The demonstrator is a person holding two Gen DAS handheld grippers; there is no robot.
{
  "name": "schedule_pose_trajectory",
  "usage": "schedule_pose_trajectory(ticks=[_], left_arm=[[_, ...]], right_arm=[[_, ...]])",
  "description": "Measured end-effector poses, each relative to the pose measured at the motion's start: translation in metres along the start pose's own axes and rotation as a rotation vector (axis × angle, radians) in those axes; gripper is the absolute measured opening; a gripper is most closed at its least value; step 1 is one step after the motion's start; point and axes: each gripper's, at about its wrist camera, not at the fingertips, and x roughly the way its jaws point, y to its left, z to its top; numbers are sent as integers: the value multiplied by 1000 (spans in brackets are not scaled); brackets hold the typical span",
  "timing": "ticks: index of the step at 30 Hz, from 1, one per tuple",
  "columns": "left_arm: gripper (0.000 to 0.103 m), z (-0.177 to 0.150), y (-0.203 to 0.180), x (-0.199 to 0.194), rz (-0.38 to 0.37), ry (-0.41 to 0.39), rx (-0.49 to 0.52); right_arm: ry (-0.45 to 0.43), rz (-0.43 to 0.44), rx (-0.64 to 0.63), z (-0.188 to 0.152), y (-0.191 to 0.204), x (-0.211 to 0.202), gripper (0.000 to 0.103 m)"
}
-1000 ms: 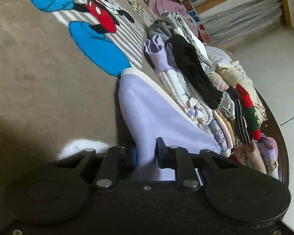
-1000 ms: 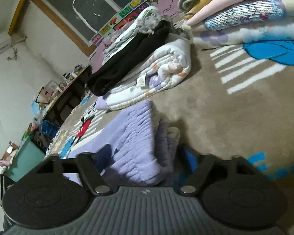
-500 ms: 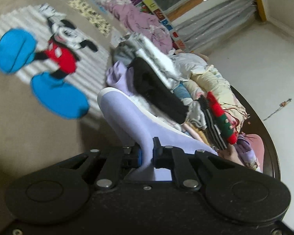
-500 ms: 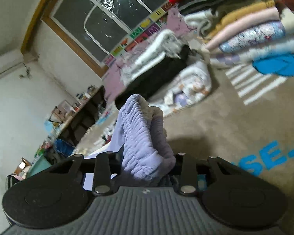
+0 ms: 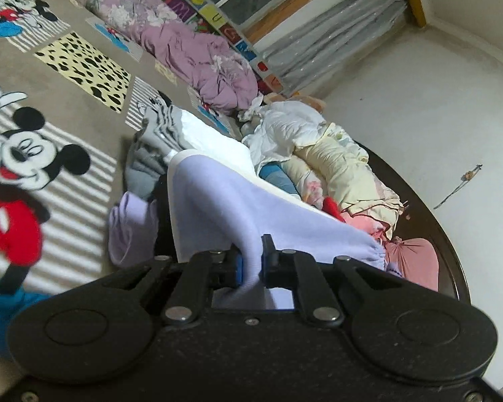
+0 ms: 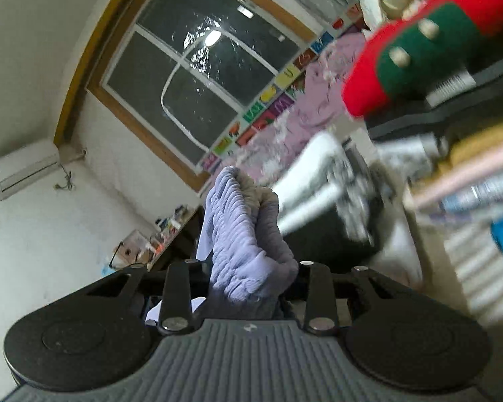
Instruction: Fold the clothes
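Note:
A lavender garment (image 5: 224,207) with a white inner lining hangs between both grippers, lifted off the bed. My left gripper (image 5: 251,264) is shut on its smooth edge. My right gripper (image 6: 248,284) is shut on its ribbed, gathered waistband (image 6: 238,231), which bunches up above the jaws. The garment's lower part is hidden behind the gripper bodies.
A Mickey Mouse blanket (image 5: 33,167) covers the bed. A row of folded clothes (image 5: 335,174) lies along the dark round bed edge (image 5: 452,254). A purple floral quilt (image 5: 184,40) lies by the window. A stack topped by a red and green knit (image 6: 419,43) stands close at right.
Both grippers have risen with the lavender garment, lifting it off the blanket. Both views have tilted up towards the window and wall.

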Motion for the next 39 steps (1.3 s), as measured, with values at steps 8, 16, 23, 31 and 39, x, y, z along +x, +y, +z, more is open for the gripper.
schedule_pose_trajectory(ticks=[8,16,23,31,39], left_arm=[[7,22,-53,-10,19,-2,122],[7,15,-137,-22,89,93,281],[7,-17,-193,-21,5,128,289],[7,-58,-118,-45,77,158,158],[36,-141,71,-94,403,161,-67]], right_arm=[[-31,25,75,24,-20,21,34],[-91,112,326,-23,-52,-10,34],[-191,126,388,-21,-55,-84,34],[-200,62,340,-12,-42,-144,34],[159,-212,241,-114,-70,-54,41]])
